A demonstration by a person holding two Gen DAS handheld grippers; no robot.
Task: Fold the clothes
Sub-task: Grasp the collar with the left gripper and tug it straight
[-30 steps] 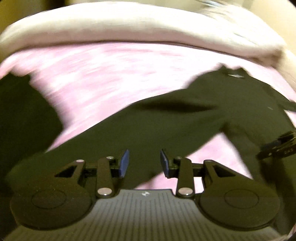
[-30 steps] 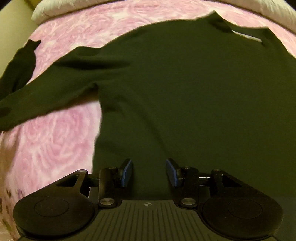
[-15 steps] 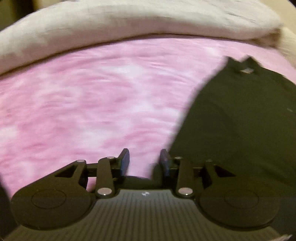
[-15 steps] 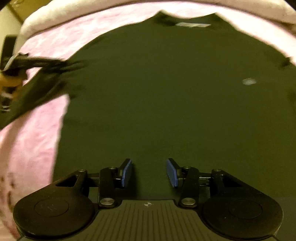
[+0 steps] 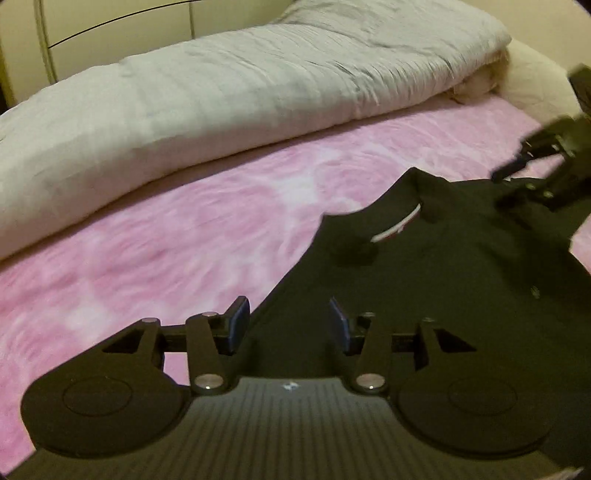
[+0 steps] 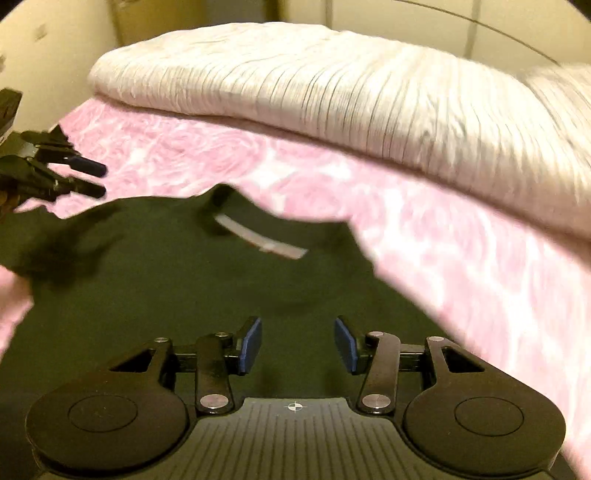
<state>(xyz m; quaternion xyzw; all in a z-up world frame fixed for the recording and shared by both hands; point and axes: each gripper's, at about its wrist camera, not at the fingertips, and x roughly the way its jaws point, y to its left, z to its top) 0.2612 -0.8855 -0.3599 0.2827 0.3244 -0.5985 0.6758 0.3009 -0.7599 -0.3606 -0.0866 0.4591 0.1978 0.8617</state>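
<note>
A dark long-sleeved shirt (image 5: 443, 280) lies flat on the pink bedspread (image 5: 166, 236), collar away from me, its white neck label (image 6: 258, 238) showing. My left gripper (image 5: 286, 325) hovers open over the shirt's left edge with nothing between its blue pads. My right gripper (image 6: 298, 341) is open above the shirt's (image 6: 184, 288) upper body, below the collar. In each wrist view the other gripper shows at the side: the right one (image 5: 517, 173) over the far shoulder, the left one (image 6: 94, 181) open by the left shoulder.
A rolled white duvet (image 5: 221, 85) runs along the far side of the bed, also seen as the white duvet (image 6: 332, 96) in the right wrist view. Behind it stands a pale wall with cupboard panels (image 5: 110, 26). Pink bedspread (image 6: 480, 266) lies bare on both sides of the shirt.
Both grippers have moved up the shirt toward the collar. The left sleeve, stretched out sideways a second ago, now is out of sight. Both grippers stay open.
</note>
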